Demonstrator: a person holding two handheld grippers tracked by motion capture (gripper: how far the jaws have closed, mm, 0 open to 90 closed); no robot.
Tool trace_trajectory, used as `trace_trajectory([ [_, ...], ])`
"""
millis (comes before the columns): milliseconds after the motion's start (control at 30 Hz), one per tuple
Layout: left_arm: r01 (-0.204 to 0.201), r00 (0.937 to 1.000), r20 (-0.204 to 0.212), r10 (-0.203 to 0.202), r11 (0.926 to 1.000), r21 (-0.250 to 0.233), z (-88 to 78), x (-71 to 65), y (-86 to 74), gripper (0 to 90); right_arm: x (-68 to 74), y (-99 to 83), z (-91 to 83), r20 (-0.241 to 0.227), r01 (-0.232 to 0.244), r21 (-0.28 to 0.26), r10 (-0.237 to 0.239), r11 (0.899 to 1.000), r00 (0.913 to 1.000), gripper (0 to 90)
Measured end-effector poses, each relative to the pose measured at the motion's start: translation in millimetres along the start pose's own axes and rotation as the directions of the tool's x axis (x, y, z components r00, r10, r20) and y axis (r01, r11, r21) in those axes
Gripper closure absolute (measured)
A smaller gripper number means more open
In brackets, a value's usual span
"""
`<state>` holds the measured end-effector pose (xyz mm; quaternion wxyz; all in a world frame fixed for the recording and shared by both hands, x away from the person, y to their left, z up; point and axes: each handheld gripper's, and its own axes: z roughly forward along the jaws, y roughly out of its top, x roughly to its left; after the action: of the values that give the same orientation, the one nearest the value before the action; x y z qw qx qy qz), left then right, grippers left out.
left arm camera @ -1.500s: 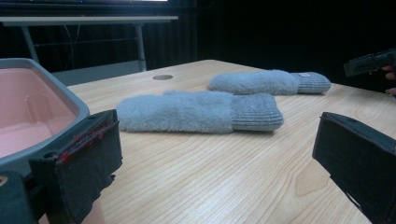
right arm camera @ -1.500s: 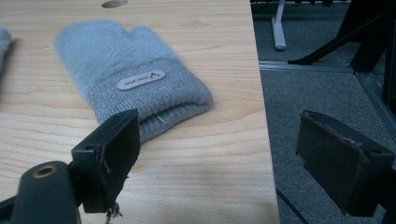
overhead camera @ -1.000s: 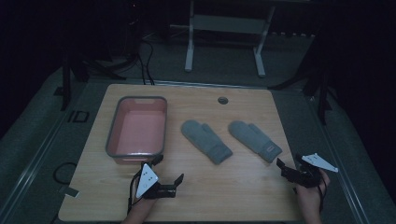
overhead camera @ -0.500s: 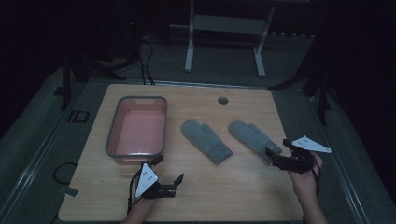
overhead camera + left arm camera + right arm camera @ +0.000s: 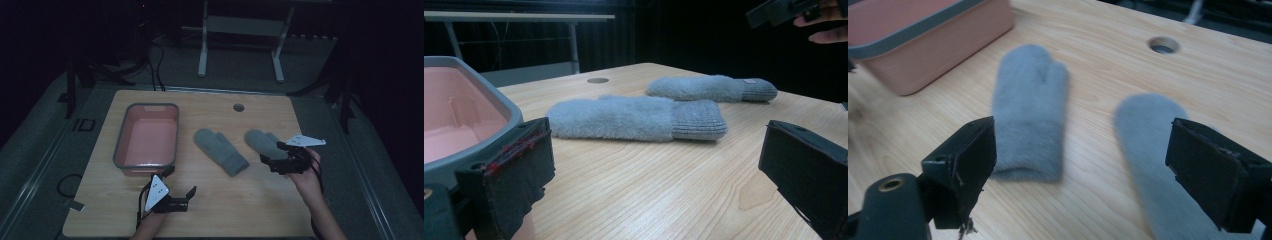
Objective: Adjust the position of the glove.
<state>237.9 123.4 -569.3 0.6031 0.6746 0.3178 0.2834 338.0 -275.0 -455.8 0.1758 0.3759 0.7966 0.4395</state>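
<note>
The two grey mittens lay flat on the tabletop (image 5: 260,200), side by side but apart. The near mitten (image 5: 220,150) sat ahead of the left tool (image 5: 181,183), past its open jaws; the far mitten (image 5: 262,142) lay directly under and ahead of the right tool (image 5: 273,156), which hovered above its cuff end with jaws spread wide and nothing between them. The left tool was also wide and empty, resting low near the tabletop just beside the pink tub (image 5: 146,139).

Both mittens looked fluffy, soft and light, so they would likely fold and droop when lifted, not hold their shape. The ribbed cuff (image 5: 698,119) seemed the firmest place to pinch; the fleecy body would compress and might slip. Nothing there looked fragile.

Room was generous: bare wood lay between the mittens and on the near side of both tools. The tub's wall stood close at the left tool's side, the one thing to clear. The tabletop's edge ran not far beyond the right tool's outer side, and a round hole (image 5: 238,107) sat well beyond the mittens
</note>
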Motion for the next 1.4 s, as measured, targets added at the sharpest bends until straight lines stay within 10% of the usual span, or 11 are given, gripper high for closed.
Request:
trace_trajectory([
  [667, 0.007, 0.9998, 0.020, -0.007, 1.0000, 0.000, -0.3, 0.4, 0.0, 1.5, 44.9, 30.8, 92.2, -0.076, 0.121, 0.103, -0.114, 0.987, 0.9906, 19.2],
  [767, 0.009, 0.9997, 0.024, -0.009, 1.0000, 0.000, -0.3, 0.7, 0.0, 1.5, 51.4, 33.4, 113.6, -0.049, 0.226, 0.117, -0.221, 0.967, 0.9740, 27.7],
  [967, 0.010, 0.9996, 0.027, -0.010, 0.9999, -0.001, -0.3, 0.8, 0.0, 1.5, 53.2, 35.7, 141.7, -0.112, 0.181, 0.179, -0.163, 0.967, 0.9803, 40.2],
  [1400, 0.021, 0.9992, 0.035, -0.021, 0.9998, -0.001, -0.4, 1.3, 0.0, 1.5, 50.3, 26.1, 178.9, -0.078, 0.146, 0.285, -0.129, 0.947, 0.9886, 50.3],
])
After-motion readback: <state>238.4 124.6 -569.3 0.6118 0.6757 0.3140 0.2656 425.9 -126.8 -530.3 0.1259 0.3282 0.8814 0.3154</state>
